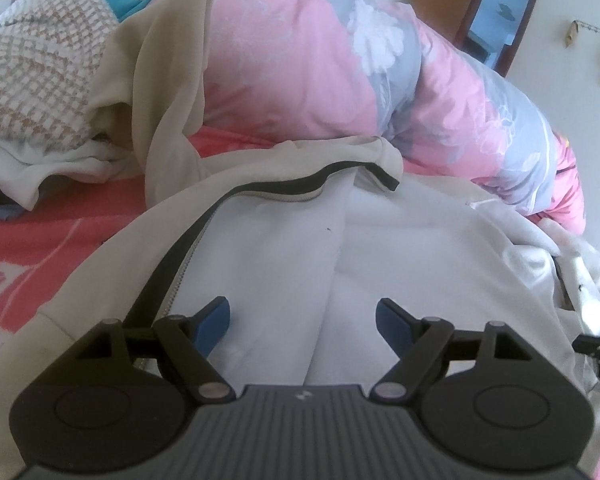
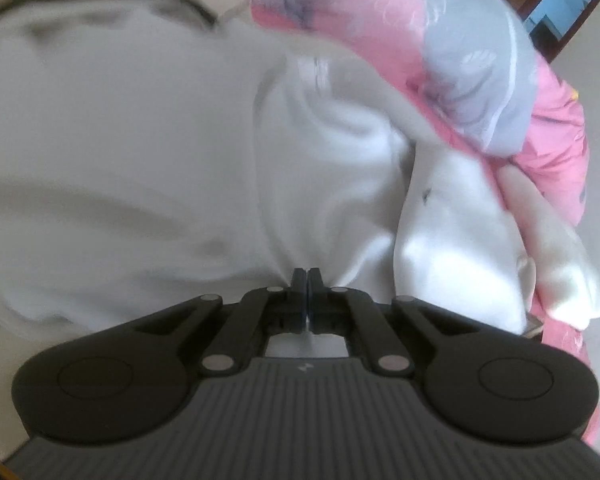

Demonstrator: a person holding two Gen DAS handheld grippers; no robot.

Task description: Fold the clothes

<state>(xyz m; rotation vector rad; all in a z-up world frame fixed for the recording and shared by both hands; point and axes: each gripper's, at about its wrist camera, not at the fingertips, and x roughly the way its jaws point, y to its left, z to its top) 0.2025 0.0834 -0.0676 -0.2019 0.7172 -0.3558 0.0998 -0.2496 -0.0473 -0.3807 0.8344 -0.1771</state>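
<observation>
A bed under a coral-red printed sheet [image 1: 40, 236] carries everything here, with a bulky pink-and-grey floral quilt [image 1: 320, 80] heaped along its far side. In front of the quilt lies the task's thing, a white zip-front jacket with a dark zipper band [image 1: 400, 240], spread across the sheet; its zipper runs from near the left gripper away toward the quilt, so the long axis points forward from both wrists. The left gripper [image 1: 302, 324] hangs just over the jacket's pale lining, blue-padded fingers well apart and holding nothing. The right gripper [image 2: 307, 276] is at the cloth itself, fingers pressed together on a pinched fold of the jacket, which puckers around them.
</observation>
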